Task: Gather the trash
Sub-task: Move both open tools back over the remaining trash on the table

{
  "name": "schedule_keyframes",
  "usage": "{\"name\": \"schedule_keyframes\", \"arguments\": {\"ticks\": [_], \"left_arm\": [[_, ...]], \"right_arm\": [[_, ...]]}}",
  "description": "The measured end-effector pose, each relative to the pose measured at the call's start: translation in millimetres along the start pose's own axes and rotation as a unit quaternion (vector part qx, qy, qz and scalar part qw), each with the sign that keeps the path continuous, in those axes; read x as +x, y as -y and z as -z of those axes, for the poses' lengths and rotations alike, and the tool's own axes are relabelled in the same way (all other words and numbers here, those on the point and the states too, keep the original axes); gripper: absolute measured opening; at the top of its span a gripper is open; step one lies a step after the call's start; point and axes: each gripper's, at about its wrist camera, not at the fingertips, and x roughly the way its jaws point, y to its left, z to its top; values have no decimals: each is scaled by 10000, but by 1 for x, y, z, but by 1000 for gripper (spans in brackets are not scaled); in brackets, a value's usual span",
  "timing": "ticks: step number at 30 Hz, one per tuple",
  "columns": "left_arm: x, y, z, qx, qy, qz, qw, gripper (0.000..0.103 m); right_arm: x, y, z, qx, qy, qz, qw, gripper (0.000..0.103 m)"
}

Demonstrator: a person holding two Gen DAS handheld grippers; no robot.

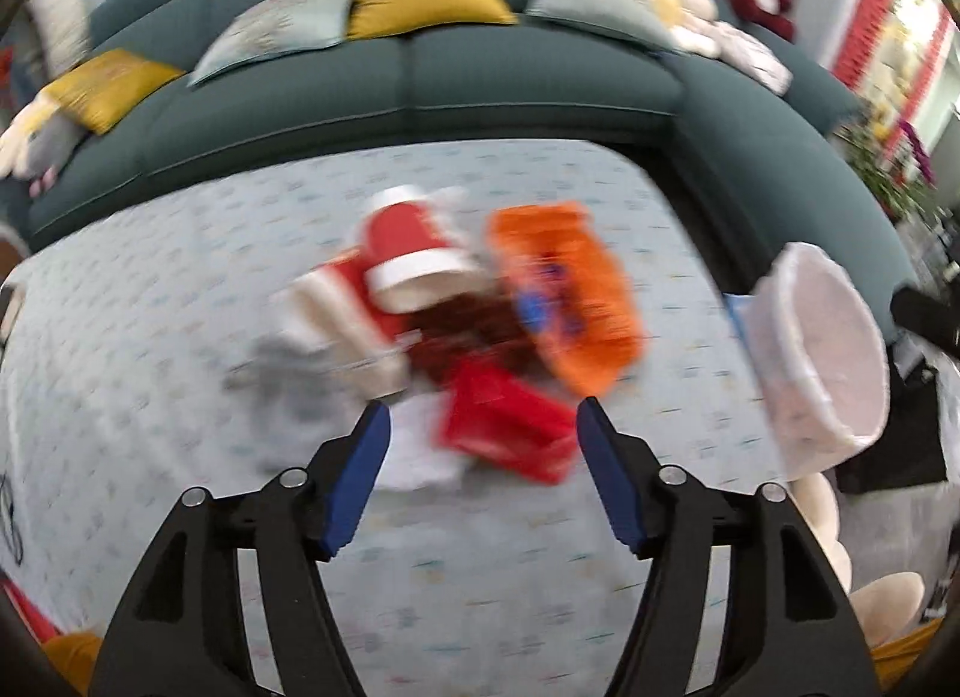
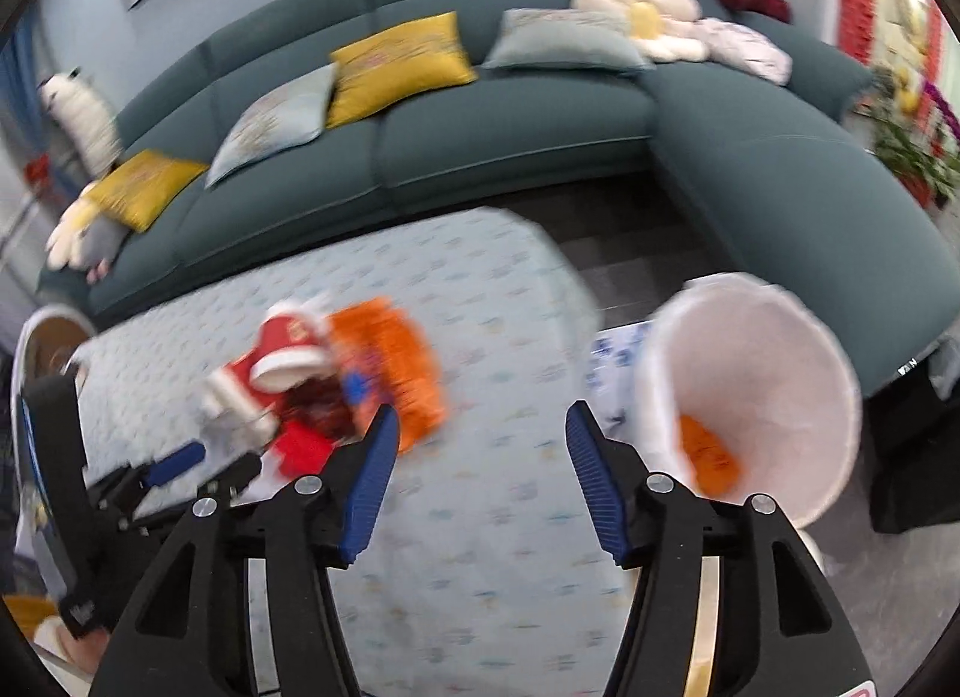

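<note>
Trash is heaped in one blurred pile on the table (image 1: 180,289), which is covered by a pale patterned cloth. In the pile, a red-and-white paper cup (image 1: 414,259) is seen on its side, with an orange snack bag (image 1: 564,289) just beside it on the right, a red wrapper (image 1: 504,427) nearest the camera, and a white-and-red carton (image 1: 342,307) on the left. A dark brown item lies between them; what it is cannot be told through the blur.

The left gripper (image 1: 480,427) is held above the near edge of the pile with its blue fingers (image 1: 360,481) spread wide; the red wrapper shows between them, but no pad is pressed on it. The right gripper (image 2: 480,433) is likewise spread wide over bare cloth, with nothing between the fingers.

A white-lined bin (image 2: 750,391) stands off the table's right end, tilted in the view, and an orange piece (image 2: 708,451) lies inside it. Between the pile and that end, the cloth is unoccupied. Beyond the far edge, a strip of dark floor (image 2: 624,253) separates the table from a teal corner sofa (image 2: 510,144) loaded with cushions and plush toys. In the right wrist view, the left gripper is seen at the left border, near the pile.
</note>
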Motion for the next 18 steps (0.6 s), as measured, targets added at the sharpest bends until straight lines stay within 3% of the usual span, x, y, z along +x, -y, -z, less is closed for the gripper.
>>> {"name": "schedule_keyframes", "arguments": {"ticks": [9, 18], "left_arm": [[17, -88, 24, -598, -236, -369, 9973, 72], [45, -120, 31, -1127, -376, -133, 9928, 79]], "right_arm": [[54, -98, 48, -984, -307, -393, 9939, 56], [97, -124, 65, -1385, -473, -234, 9890, 56]]}}
